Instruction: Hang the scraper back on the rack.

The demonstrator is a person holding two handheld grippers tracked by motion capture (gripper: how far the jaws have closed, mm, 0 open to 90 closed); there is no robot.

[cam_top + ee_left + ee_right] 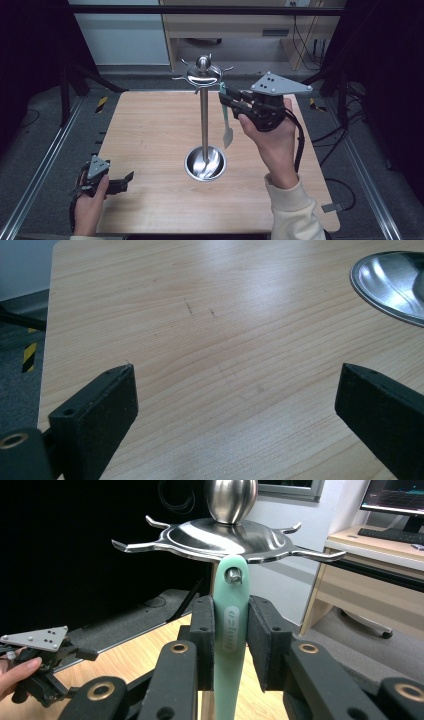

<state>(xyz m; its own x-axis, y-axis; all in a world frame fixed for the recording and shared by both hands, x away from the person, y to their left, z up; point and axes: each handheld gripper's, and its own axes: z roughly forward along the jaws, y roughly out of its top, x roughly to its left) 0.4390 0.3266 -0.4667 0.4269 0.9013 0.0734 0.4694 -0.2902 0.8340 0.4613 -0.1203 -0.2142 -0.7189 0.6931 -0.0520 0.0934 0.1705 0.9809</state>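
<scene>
A steel hanging stand (204,125) rises from a round dish base (205,163) mid-table, its top disc (225,535) ringed with hooks. A mint-green utensil (227,127) hangs beside the pole, blade down. The hole at the top of its handle (231,630) sits over one hook. My right gripper (225,97) is shut on that handle just under the hook, a pad on each side (231,615). My left gripper (131,179) rests open near the table's front left corner, with bare wood between its jaws (235,390).
The wooden table (150,130) has metal rails along both sides. The stand's dish base (390,285) lies ahead and to the right of the left gripper. Desks, cables and a monitor stand beyond the far edge.
</scene>
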